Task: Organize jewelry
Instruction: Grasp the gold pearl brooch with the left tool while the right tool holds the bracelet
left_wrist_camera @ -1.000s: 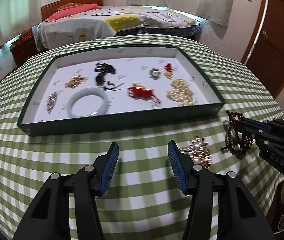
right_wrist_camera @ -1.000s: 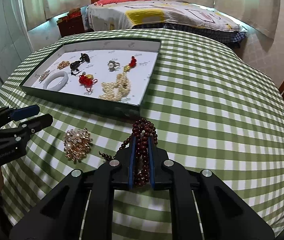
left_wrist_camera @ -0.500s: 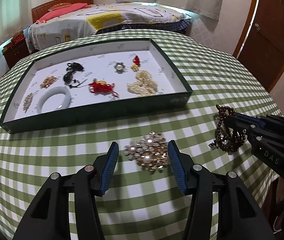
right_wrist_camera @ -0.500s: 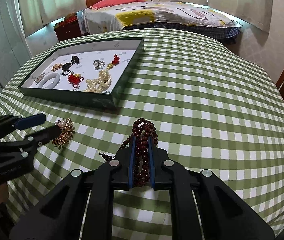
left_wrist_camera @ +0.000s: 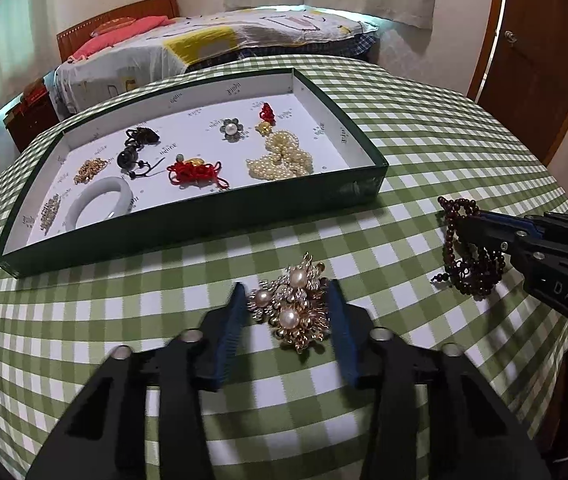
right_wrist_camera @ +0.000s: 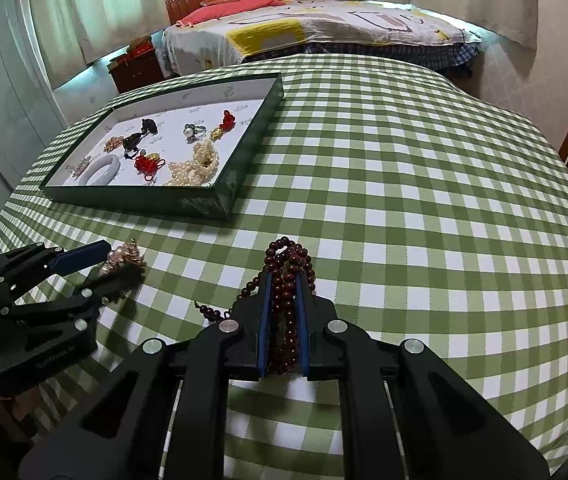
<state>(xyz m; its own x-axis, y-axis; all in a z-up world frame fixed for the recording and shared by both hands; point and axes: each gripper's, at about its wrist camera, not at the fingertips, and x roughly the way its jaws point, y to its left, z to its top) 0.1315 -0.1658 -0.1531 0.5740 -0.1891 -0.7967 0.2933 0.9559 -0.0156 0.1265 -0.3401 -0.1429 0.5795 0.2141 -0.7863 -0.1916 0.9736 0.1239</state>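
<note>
A gold brooch with pearls (left_wrist_camera: 296,312) lies on the green checked tablecloth (left_wrist_camera: 83,320), between the blue pads of my left gripper (left_wrist_camera: 286,285). Its jaws are closing and the pads stand right at the brooch's two sides. From the right wrist, that left gripper (right_wrist_camera: 123,262) comes in at the left with the brooch (right_wrist_camera: 123,254) at its tips. My right gripper (right_wrist_camera: 285,275) is shut on a dark red bead bracelet (right_wrist_camera: 290,256), which rests low over the cloth. From the left wrist, the bracelet (left_wrist_camera: 472,276) hangs from the right gripper (left_wrist_camera: 464,220).
A dark green tray (left_wrist_camera: 203,220) with a white floor lies beyond both grippers. It holds a pale bangle (left_wrist_camera: 99,200), a pearl strand (left_wrist_camera: 284,160), a red knotted piece (left_wrist_camera: 191,170), dark beads and small gold pieces. A bed stands behind the table, a wooden door at the right.
My left gripper moved right until the brooch sat between its pads, then the pads drew in close to it. The right gripper kept its hold on the beads and shifted slightly.
</note>
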